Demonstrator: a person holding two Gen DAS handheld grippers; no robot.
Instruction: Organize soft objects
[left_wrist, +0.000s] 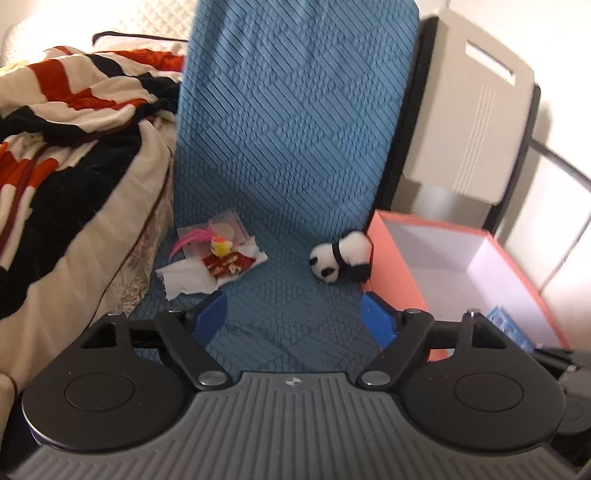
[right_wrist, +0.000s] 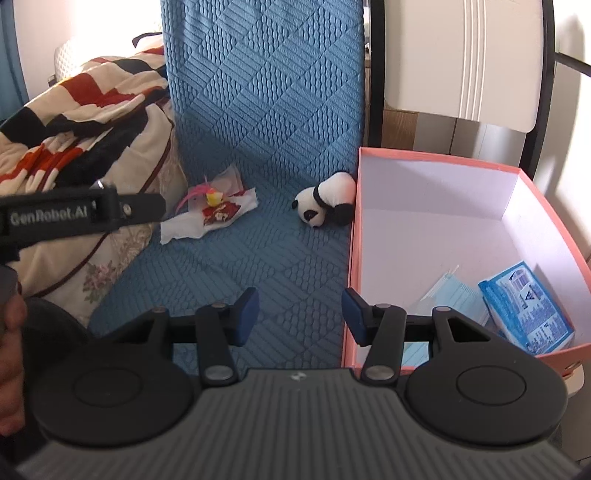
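A small plush panda (left_wrist: 341, 258) (right_wrist: 327, 205) lies on the blue quilted mat (left_wrist: 288, 184) (right_wrist: 266, 147), against the outer wall of the pink box (left_wrist: 476, 266) (right_wrist: 436, 221). A yellow and pink feathered toy on a red packet and white tissue (left_wrist: 218, 258) (right_wrist: 214, 208) lies left of it. My left gripper (left_wrist: 295, 317) hovers open over the mat, short of both, with nothing between its blue fingers. My right gripper (right_wrist: 301, 314) is open too, empty, its right finger over the box's near corner. The left gripper's side shows in the right wrist view at left.
Inside the box lie a blue tissue pack (right_wrist: 524, 306) and blue face masks (right_wrist: 450, 295). A red, black and cream blanket (left_wrist: 74, 166) (right_wrist: 81, 122) is heaped at the left. A white panel (left_wrist: 469, 122) stands behind the box. A hand (right_wrist: 11, 350) shows at the left edge.
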